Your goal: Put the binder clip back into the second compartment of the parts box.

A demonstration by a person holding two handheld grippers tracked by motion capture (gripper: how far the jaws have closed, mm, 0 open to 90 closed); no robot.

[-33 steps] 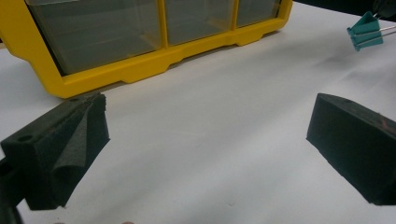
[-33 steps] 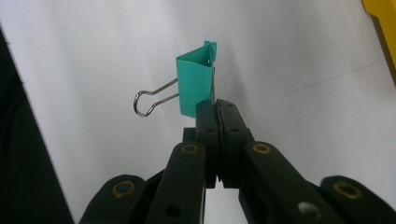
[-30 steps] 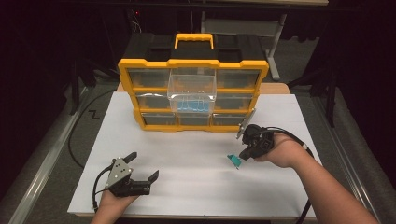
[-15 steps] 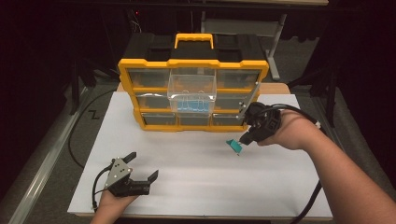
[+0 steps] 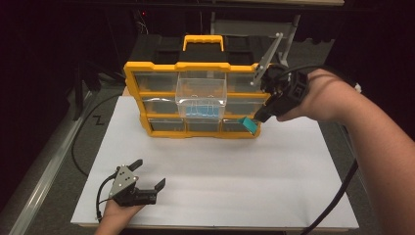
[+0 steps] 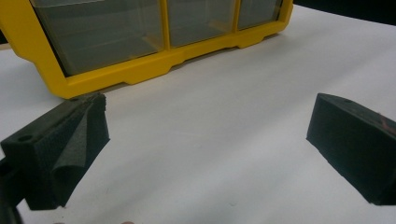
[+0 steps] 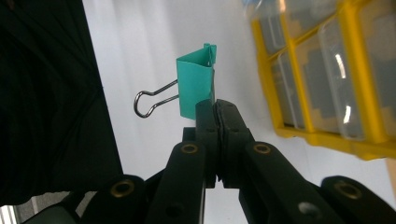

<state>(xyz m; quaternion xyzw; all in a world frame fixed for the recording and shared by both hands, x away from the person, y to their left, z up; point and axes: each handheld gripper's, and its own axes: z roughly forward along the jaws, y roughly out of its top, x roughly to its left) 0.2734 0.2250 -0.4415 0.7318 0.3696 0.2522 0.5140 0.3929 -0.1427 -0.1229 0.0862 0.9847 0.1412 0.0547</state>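
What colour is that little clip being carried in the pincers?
The binder clip is teal green with silver wire handles. The right gripper view shows it best, pinched in the right gripper.

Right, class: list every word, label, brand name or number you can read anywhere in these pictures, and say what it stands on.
None can be read.
Yellow organiser case: no legible label or brand on its frame or clear drawers.
Teal binder clip: plain, no print.
White table sheet: blank.
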